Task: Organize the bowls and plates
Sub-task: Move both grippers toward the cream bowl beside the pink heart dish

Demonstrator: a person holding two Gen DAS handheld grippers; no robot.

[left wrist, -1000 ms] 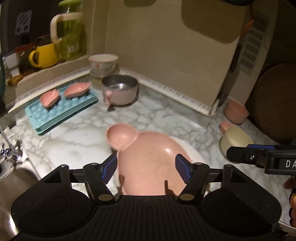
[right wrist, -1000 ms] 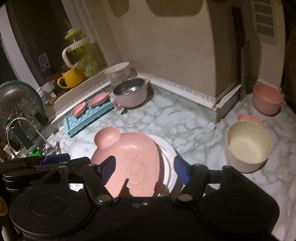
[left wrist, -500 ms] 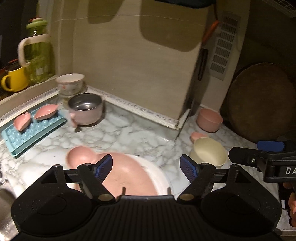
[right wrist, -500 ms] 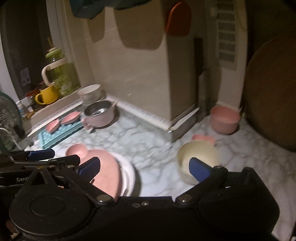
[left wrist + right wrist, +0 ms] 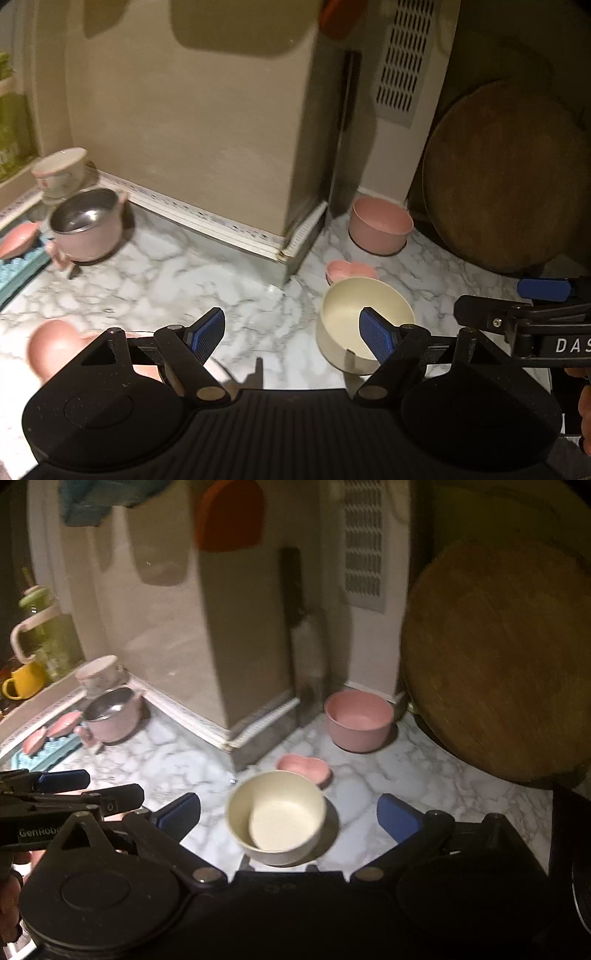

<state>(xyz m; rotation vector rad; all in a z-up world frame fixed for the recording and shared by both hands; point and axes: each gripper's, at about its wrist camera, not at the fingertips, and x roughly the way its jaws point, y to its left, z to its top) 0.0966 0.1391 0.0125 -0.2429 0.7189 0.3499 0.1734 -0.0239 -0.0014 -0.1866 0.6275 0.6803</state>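
A cream bowl [image 5: 277,816] stands on the marble counter, right in front of my open, empty right gripper [image 5: 290,814]; it also shows in the left wrist view [image 5: 364,321]. Behind it lie a small pink heart-shaped dish [image 5: 304,768] and a pink bowl [image 5: 358,720]. My left gripper [image 5: 293,332] is open and empty above bare counter, left of the cream bowl. The pink plate [image 5: 55,347] lies at its lower left, mostly hidden by the gripper body.
A pink steel-lined pot [image 5: 86,225] and a white floral bowl [image 5: 59,173] stand at the back left by a teal tray [image 5: 44,753] with small pink dishes. A round wooden board [image 5: 495,664] leans at the right. A wall corner juts out in the middle.
Both grippers have swung right, away from the pink plate on the white plate. The cream bowl now sits between the right gripper's fingers in view. Both stay open.
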